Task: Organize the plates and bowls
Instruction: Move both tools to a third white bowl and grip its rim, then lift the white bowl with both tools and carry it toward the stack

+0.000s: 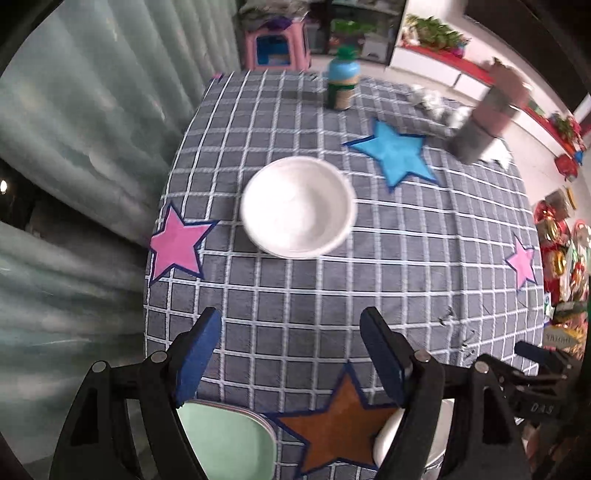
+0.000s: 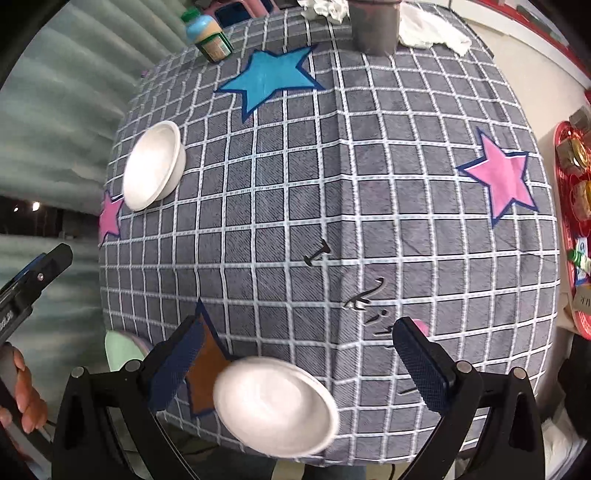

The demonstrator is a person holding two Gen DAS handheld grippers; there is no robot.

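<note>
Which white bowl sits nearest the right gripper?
The white bowl at the near table edge beside the brown star; the other bowl sits far left.

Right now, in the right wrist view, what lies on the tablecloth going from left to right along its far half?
White bowl → green-capped bottle → blue star → grey cup → white cloth → pink star.

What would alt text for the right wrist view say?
The right gripper, fingers open and empty, points down at a grey checked tablecloth with a white bowl between them at the near edge. A second bowl sits far left, and coloured stars dot the cloth.
</note>
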